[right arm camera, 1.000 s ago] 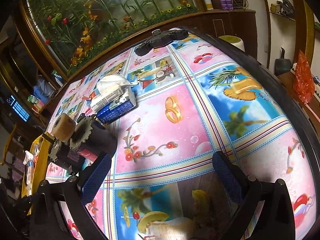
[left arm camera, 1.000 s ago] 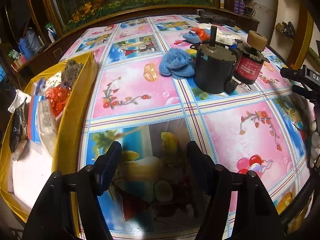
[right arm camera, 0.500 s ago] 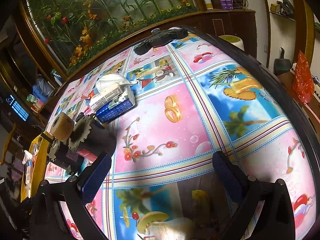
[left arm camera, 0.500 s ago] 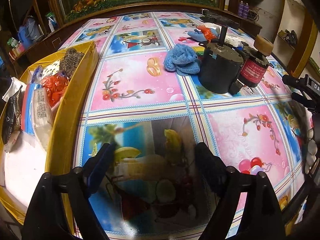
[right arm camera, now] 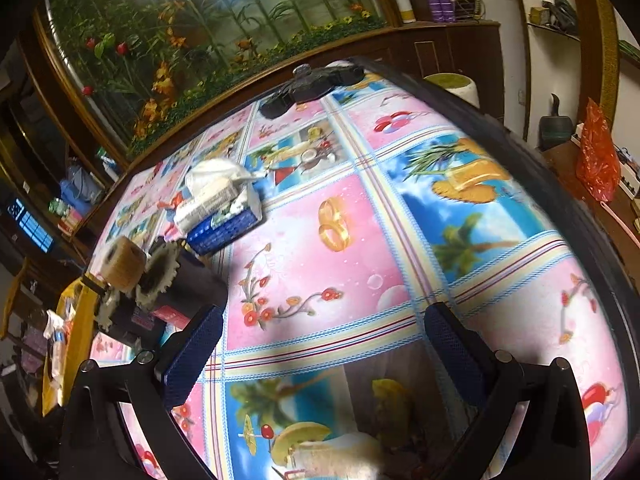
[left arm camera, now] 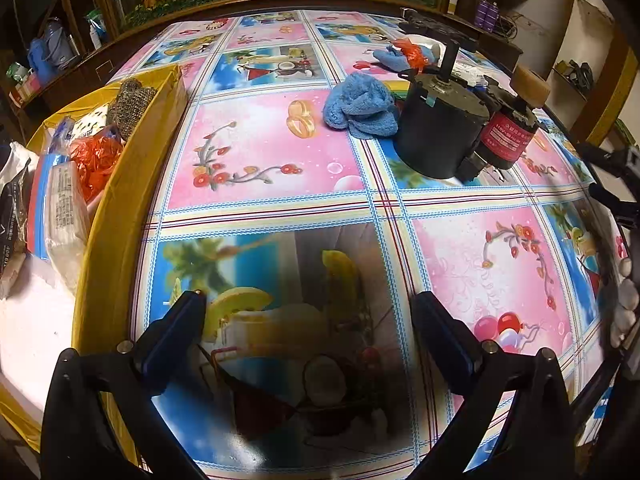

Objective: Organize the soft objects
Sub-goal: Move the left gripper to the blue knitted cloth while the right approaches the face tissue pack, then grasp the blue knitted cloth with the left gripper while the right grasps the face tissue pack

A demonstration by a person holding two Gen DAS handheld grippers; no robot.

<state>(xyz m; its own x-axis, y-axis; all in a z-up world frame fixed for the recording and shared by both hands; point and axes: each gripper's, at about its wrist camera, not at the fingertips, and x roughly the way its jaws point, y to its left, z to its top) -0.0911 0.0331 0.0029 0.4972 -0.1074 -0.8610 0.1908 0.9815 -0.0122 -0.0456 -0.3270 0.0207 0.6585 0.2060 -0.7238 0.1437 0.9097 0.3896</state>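
Your left gripper (left arm camera: pixel 306 320) has spread its jaws wider and holds nothing; your right gripper (right arm camera: pixel 320 340) remains wide, empty. The crumpled blue terry cloth (left arm camera: pixel 360 104), beside the black cylindrical motor (left arm camera: pixel 440 136), awaits collection.

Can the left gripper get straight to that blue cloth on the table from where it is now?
Probably yes. The left gripper is open and empty, and only bare tablecloth lies between it and the blue cloth. The black motor sits close beside the cloth's right edge, so approach from the left.
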